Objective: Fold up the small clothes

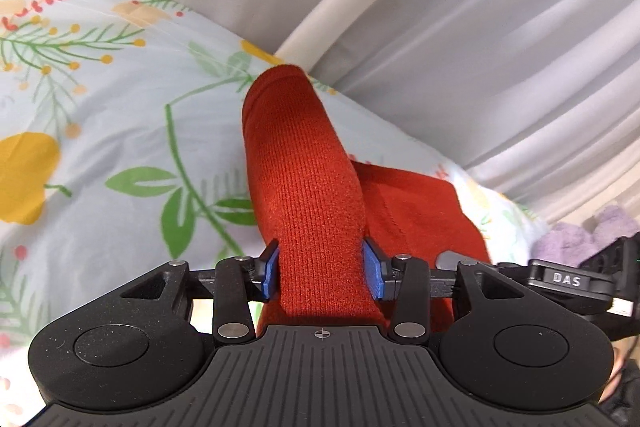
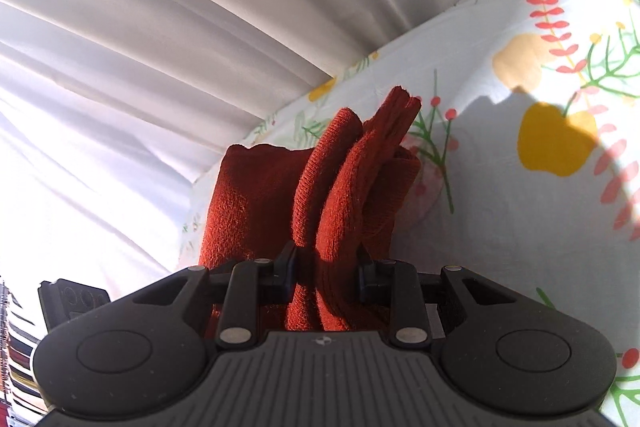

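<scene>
Over the bed (image 1: 100, 131), near its curtain-side edge, both grippers clamp the red knit garment (image 1: 308, 187): left gripper (image 1: 322, 273) half-open around a smooth band, right gripper (image 2: 326, 273) narrower on bunched folds, cloth stretching straight ahead from both.

Floral bedsheet (image 1: 120, 131) spread over the bed; red knit garment (image 1: 412, 203) resting on it.

My left gripper (image 1: 322, 273): matte black body, ribbed grey centre plate with crosshair mark, two round black caps, silver pivot screws, blue finger pads (image 1: 374, 275). My right gripper (image 2: 326, 273): same black build, silver screws, crosshair mark, pads in shadow.
</scene>
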`<state>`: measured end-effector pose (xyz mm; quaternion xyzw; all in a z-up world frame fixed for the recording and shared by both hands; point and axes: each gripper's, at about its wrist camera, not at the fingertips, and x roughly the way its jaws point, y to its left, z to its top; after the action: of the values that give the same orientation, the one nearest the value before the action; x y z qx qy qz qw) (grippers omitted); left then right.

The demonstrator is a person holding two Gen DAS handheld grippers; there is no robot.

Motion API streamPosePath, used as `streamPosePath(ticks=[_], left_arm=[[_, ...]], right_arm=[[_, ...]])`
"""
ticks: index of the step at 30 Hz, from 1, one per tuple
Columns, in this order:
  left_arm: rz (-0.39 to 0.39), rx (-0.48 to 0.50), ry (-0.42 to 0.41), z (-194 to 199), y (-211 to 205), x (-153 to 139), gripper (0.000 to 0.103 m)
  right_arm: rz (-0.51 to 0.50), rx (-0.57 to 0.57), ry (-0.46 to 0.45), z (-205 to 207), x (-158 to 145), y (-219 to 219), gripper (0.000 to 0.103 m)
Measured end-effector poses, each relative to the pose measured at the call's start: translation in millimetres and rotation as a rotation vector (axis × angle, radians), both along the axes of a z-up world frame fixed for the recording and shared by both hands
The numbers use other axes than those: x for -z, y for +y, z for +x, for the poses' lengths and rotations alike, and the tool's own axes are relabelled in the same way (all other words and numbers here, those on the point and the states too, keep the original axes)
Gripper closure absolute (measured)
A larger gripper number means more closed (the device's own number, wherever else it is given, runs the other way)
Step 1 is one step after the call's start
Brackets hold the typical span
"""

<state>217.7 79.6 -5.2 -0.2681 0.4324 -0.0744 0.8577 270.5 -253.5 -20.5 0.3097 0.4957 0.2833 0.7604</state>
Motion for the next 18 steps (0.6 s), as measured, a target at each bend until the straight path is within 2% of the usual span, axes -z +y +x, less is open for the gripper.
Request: streamPosePath(ticks=[2, 3, 4, 6, 7, 9, 11, 13, 17, 18], left_arm=[[0.044, -0.047, 0.000, -3, 3, 2, 0.052], [0.080, -0.076, -0.001, -7, 4, 2, 0.052], [0.118, -0.104, -0.016, -12, 6, 1, 0.054], [0.193, -0.149, -0.052, -28, 10, -3, 0.053], [0.217, -0.161, -0.064, -36, 11, -3, 0.052], [0.232, -0.180, -0.051, -49, 13, 1, 0.050], [0.208, -0.212, -0.036, -58, 13, 8, 0.046], [0.196, -0.235, -0.044, -66, 12, 14, 0.044], [0.231, -0.236, -0.063, -75, 5, 11, 0.044], [0.235, -0.232, -0.064, -76, 3, 10, 0.044]], right_arm=[[-0.037, 0.010, -0.017, -2, 2, -1, 0.075], [-0.080, 0.019, -0.040, -6, 1, -2, 0.071], [-0.155, 0.039, -0.077, -8, -1, -1, 0.065], [-0.343, 0.115, -0.181, -21, -8, -1, 0.061], [-0.368, 0.141, -0.211, -30, -10, -4, 0.061], [-0.293, 0.167, -0.209, -51, -11, -15, 0.060], [-0.220, 0.151, -0.190, -70, -5, -21, 0.058], [-0.217, 0.127, -0.181, -85, 6, -11, 0.057], [-0.202, 0.097, -0.182, -102, 20, 6, 0.057], [-0.215, 0.086, -0.203, -103, 20, 14, 0.062]])
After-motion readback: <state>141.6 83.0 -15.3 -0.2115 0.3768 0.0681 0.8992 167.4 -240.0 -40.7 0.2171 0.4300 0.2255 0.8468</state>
